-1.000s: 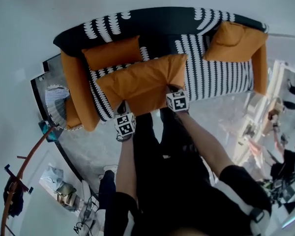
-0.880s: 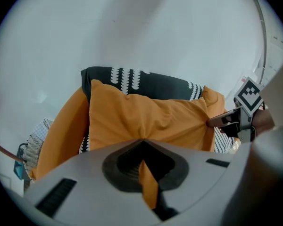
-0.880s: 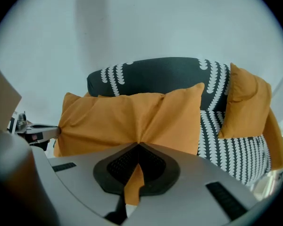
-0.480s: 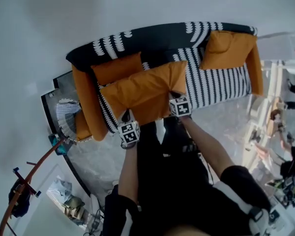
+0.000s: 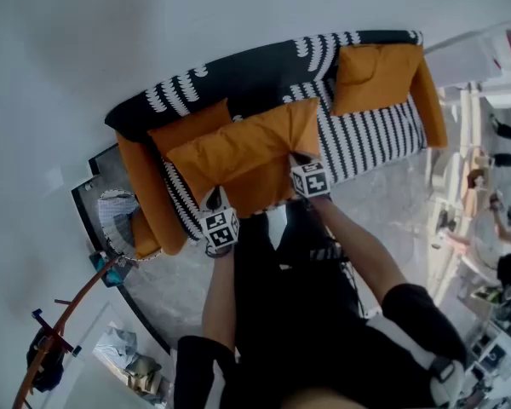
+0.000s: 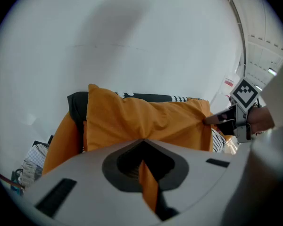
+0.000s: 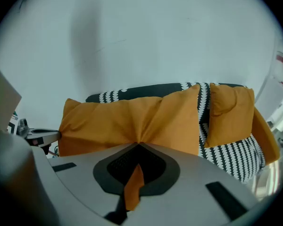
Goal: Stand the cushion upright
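Note:
A large orange cushion (image 5: 238,153) lies across the seat of a black-and-white patterned sofa (image 5: 375,139), its near edge lifted off the seat. My left gripper (image 5: 214,201) is shut on the cushion's near left corner, and orange fabric (image 6: 148,182) is pinched between its jaws. My right gripper (image 5: 299,159) is shut on the near right corner, with a fold of fabric (image 7: 133,185) in its jaws. In the left gripper view the cushion (image 6: 141,119) stands before the backrest and the right gripper (image 6: 224,121) grips its far end. The right gripper view shows the cushion (image 7: 127,119) the same way.
A second orange cushion (image 5: 376,75) leans in the sofa's right corner, and a third (image 5: 186,126) sits behind the held one. Orange armrests (image 5: 145,186) close both ends. A round basket (image 5: 112,216) and a curved lamp arm (image 5: 64,331) stand left; people (image 5: 502,228) are at the right.
Both grippers have risen with the cushion's near edge. The cushion has tipped up toward the backrest and now hides more of the cushion behind it.

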Motion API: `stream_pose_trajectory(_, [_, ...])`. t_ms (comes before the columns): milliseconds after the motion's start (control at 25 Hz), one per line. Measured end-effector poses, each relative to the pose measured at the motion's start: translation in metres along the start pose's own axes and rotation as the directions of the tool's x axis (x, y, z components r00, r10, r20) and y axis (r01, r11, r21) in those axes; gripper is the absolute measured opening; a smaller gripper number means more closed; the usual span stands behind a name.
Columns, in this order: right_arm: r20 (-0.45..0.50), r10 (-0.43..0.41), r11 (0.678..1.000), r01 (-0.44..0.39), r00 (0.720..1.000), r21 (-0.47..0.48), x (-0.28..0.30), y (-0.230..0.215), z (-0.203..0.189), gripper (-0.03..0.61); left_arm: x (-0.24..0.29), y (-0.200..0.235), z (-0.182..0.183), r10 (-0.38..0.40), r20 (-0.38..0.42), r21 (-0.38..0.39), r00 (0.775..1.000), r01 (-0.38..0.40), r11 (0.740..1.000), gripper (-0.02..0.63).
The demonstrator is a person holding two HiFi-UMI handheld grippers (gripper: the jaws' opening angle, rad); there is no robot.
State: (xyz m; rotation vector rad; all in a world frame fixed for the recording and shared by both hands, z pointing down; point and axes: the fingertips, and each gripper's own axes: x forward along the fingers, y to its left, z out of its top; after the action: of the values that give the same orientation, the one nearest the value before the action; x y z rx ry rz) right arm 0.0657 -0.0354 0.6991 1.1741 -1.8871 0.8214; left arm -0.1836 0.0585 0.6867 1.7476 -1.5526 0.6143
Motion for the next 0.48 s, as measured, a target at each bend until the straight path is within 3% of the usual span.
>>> stream_pose_trajectory(480, [0.019,0.022,1.0,-0.022,1.0,0.004,-0.016,-0.078,0.02,-0.002,0.03,-0.069,0.039,0.025,0.002,0.033,1.0,-0.025,0.999,-0.001])
